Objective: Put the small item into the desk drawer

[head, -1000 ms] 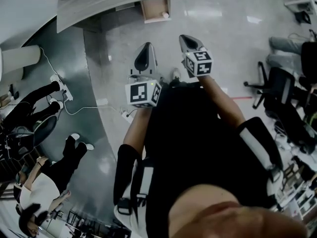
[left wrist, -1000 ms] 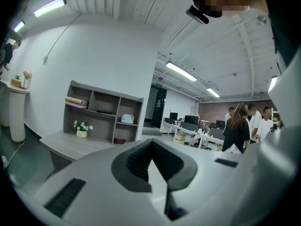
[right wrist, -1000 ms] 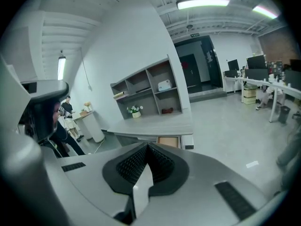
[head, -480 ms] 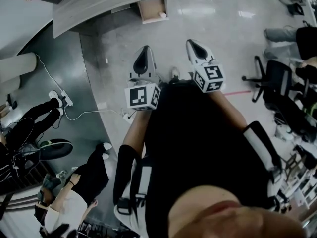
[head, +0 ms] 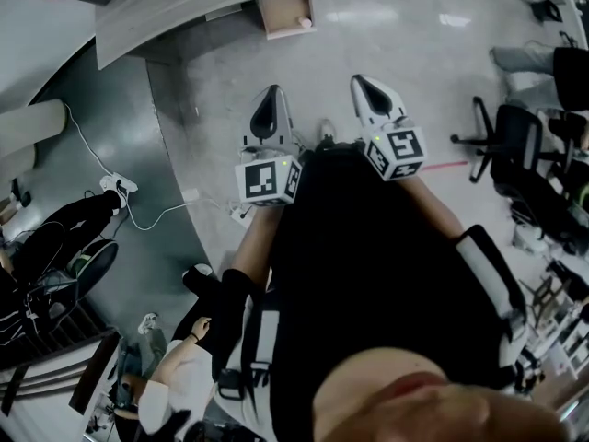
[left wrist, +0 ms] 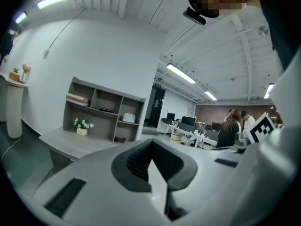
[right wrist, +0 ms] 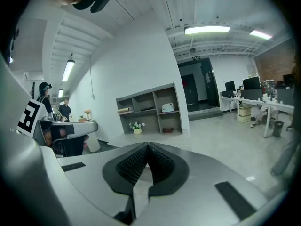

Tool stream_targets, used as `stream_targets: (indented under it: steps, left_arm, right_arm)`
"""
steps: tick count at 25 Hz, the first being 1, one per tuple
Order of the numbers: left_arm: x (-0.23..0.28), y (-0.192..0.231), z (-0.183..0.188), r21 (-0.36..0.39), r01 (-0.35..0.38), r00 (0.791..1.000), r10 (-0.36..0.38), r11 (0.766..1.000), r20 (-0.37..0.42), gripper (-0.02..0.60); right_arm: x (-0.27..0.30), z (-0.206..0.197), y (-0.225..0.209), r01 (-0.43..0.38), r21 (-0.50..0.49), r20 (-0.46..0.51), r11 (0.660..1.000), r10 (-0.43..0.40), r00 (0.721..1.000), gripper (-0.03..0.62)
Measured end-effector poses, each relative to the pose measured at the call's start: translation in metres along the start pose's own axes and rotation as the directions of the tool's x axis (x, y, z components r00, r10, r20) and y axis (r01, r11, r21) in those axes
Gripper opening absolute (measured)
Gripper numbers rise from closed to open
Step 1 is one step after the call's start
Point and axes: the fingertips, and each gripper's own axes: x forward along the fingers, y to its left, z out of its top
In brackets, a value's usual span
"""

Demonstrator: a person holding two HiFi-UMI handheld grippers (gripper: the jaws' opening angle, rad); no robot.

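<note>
Wooden drawer (head: 285,12) holding small white item (head: 305,23), well ahead of my left hand-held gripper (head: 270,95) and right hand-held gripper (head: 363,85), both closed, empty.

No word, number or brand can be read anywhere. The marker cube (head: 267,179) on the left claw (head: 270,95) and the marker cube (head: 398,153) on the right claw (head: 359,83) carry only black-and-white square patterns, with no letters or digits. In the right gripper view a small sign (right wrist: 196,58) sits above the dark doorway (right wrist: 194,86), too small to read. The shelf unit's (right wrist: 149,108) items show no legible labels.
</note>
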Motion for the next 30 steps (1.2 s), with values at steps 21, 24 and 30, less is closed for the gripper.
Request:
stream_targets:
  steps: [21, 24, 30]
  left_arm:
    - [-0.01, -0.006, -0.001, 0.012, 0.002, 1.0, -0.002, 1.0, -0.007, -0.003]
    - [-0.008, -0.005, -0.001, 0.012, 0.005, 1.0, -0.005, 1.0, -0.001, -0.003]
    - [-0.008, -0.001, -0.004, 0.014, 0.0, 1.0, 0.0, 1.0, -0.005, -0.003]
  right_arm:
    - [-0.009, -0.008, 0.011, -0.02, -0.006, -0.006, 1.0, 0.02, 1.0, -0.002]
    - [-0.006, -0.008, 0.012, -0.022, -0.007, -0.001, 1.0, 0.022, 1.0, -0.002]
    - [-0.003, -0.009, 0.014, -0.031, -0.009, 0.004, 0.999, 0.031, 1.0, -0.002]
